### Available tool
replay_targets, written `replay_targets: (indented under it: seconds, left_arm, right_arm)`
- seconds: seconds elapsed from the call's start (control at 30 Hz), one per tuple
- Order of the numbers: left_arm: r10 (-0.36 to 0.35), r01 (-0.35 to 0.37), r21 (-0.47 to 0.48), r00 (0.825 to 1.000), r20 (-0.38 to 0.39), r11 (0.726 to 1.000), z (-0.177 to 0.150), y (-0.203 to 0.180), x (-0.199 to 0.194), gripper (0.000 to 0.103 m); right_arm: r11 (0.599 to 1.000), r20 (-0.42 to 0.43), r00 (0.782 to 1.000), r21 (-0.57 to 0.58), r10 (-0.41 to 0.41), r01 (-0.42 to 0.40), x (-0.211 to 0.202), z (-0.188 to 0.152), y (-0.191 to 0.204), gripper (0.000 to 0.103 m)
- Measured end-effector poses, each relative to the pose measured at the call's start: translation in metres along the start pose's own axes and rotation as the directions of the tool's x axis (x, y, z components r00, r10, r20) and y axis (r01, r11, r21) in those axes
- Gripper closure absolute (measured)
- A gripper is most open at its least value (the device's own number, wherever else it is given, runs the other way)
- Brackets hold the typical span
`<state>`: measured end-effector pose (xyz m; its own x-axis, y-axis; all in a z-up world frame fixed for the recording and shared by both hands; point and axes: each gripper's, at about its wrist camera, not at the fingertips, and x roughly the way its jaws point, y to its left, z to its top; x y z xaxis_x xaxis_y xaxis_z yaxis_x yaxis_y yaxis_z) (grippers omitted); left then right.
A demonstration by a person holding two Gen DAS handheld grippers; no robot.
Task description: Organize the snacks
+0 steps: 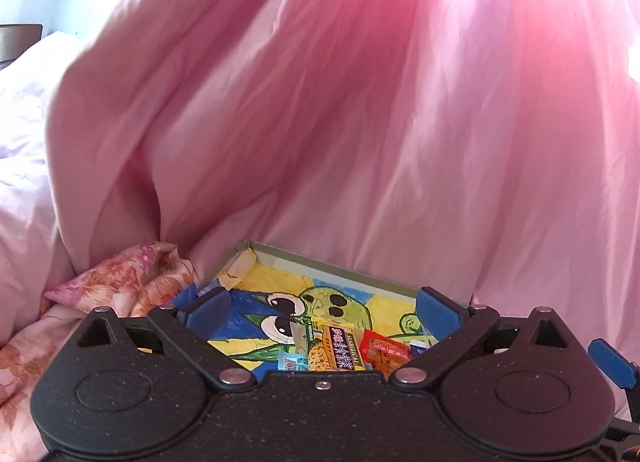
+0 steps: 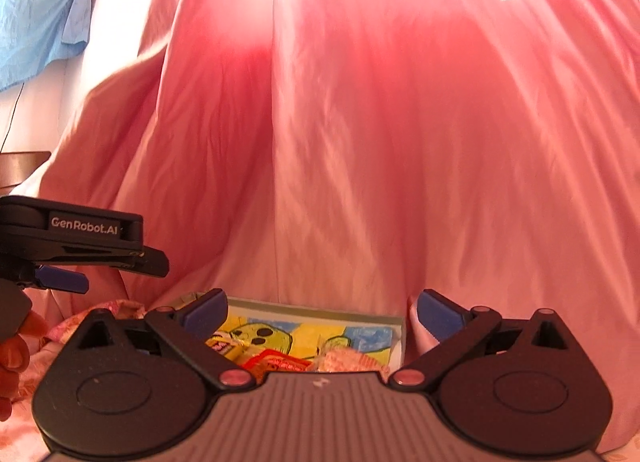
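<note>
Below the big pink curtain (image 1: 360, 110) sits a shallow box (image 1: 340, 267) with a bright drawing (image 1: 320, 302) on its floor. The drawing shows green cartoon faces with big eyes on yellow and blue. The box lies on soft bedding with a pink flower pattern (image 1: 132, 282), and the curtain hangs just behind its far wall.

Snacks lie inside the box, at the near end. From the left wrist view, a yellow snack bar with a dark label (image 1: 342, 346) lies next to a red packet (image 1: 384, 352). A small blue and white wrapper (image 1: 290, 362) lies just left of them. From the right wrist view, a red packet (image 2: 276, 362) and a pale pink wrapped snack (image 2: 348, 362) lie side by side, with a yellow packet (image 2: 222, 344) to their left.

The left gripper (image 1: 322, 304) has its blue fingers (image 1: 208, 308) wide apart, with nothing between them. It hangs over the near part of the box. The right gripper (image 2: 320, 312) also has its blue fingers (image 2: 438, 312) wide apart and empty, above the same box.

At the left edge of the right wrist view, the left gripper shows from the side, with a person's hand (image 2: 16, 350) just below it. A blue cloth (image 2: 40, 18) hangs at the top left, well away from the box.
</note>
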<state>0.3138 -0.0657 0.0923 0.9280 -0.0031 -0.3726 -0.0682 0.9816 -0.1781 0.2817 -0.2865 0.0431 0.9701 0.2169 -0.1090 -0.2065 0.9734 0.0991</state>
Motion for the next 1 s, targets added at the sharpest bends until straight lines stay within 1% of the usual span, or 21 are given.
replay_targets:
  seconds: [0.27,0.43,0.63,0.73,0.87,1.0]
  left_arm:
    - [0.006,-0.007,0.016,0.998,0.065,1.0,-0.003,0.006,-0.034,0.003]
    - [0.019,-0.023,0.031,0.994,0.112,0.999,-0.014,0.008,-0.054,0.003]
    - [0.013,-0.016,0.022,0.994,0.106,1.0,-0.025,0.016,-0.072,0.003]
    - [0.014,-0.017,0.035,0.994,0.108,0.999,-0.034,0.02,-0.082,0.003]
    - [0.039,-0.044,0.059,0.996,0.086,0.997,-0.047,0.025,-0.091,0.003]
    - [0.054,-0.059,0.06,0.996,0.076,0.996,-0.059,0.032,-0.103,0.003]
  right_arm:
    - [1.0,0.044,0.999,0.017,0.001,-0.002,-0.027,0.008,0.007,0.0]
    - [0.999,0.036,0.999,0.036,0.0,-0.002,-0.043,0.008,0.009,0.0]
    - [0.999,0.009,1.0,0.035,-0.008,0.008,-0.06,0.003,0.009,0.0]
    - [0.999,0.004,1.0,0.026,-0.019,0.019,-0.068,0.001,0.01,0.0]
    - [0.999,0.005,1.0,0.031,-0.03,0.03,-0.081,-0.004,0.01,0.0]
    - [0.999,0.003,0.999,0.021,-0.035,0.035,-0.092,-0.009,0.015,0.0]
